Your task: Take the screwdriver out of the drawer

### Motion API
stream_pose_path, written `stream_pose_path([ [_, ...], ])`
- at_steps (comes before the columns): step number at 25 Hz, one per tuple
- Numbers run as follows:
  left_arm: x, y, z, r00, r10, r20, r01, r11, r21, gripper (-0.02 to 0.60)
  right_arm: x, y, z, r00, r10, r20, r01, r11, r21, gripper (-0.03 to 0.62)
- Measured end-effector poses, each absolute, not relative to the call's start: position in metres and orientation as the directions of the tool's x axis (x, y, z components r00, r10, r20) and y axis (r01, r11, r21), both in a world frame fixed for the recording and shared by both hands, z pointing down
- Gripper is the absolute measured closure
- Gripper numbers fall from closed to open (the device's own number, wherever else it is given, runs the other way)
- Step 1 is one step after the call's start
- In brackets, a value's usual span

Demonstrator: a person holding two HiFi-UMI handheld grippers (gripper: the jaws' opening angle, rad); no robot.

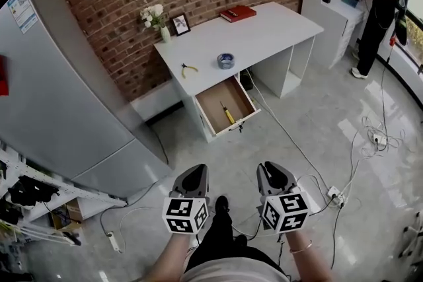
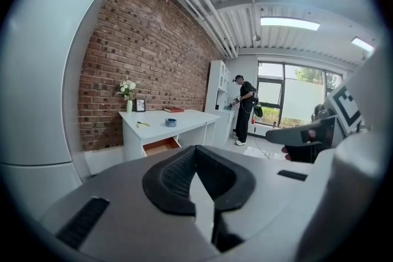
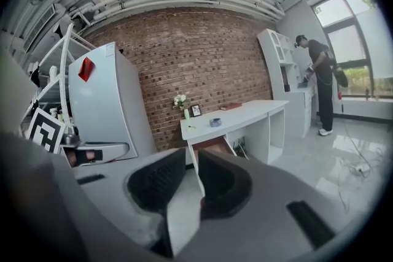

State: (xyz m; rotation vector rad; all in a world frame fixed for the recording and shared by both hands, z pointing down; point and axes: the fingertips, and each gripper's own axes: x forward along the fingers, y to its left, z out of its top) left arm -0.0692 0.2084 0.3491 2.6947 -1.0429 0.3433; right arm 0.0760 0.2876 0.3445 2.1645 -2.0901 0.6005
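Facing the open drawer (image 1: 213, 104) at twelve o'clock, I see the screwdriver (image 1: 229, 115) lying inside; cables (image 1: 291, 142) cross the floor (image 1: 198, 148) between. My left gripper (image 1: 194, 170) is pressed together, my right gripper (image 1: 271, 168) slightly spread, both empty.

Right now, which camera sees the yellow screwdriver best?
The head view: it looks down into the open drawer, showing the screwdriver whole. Both gripper views see the drawer only sideways, screwdriver hidden.
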Motion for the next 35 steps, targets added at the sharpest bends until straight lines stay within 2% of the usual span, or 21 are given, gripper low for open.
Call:
stream_pose_path([
  [16, -0.047, 0.045, 0.371, 0.735, -0.584, 0.344, -0.662, -0.728, 0.179, 0.588, 0.085, 0.113, 0.363, -0.041, -0.918, 0.395, -0.969, -0.060, -0.239, 0.520],
  [35, -0.019, -0.031, 0.395, 0.722, -0.571, 0.390, -0.673, -0.710, 0.206, 0.588, 0.118, 0.034, 0.406, -0.057, -0.861, 0.505, -0.969, -0.074, -0.234, 0.513],
])
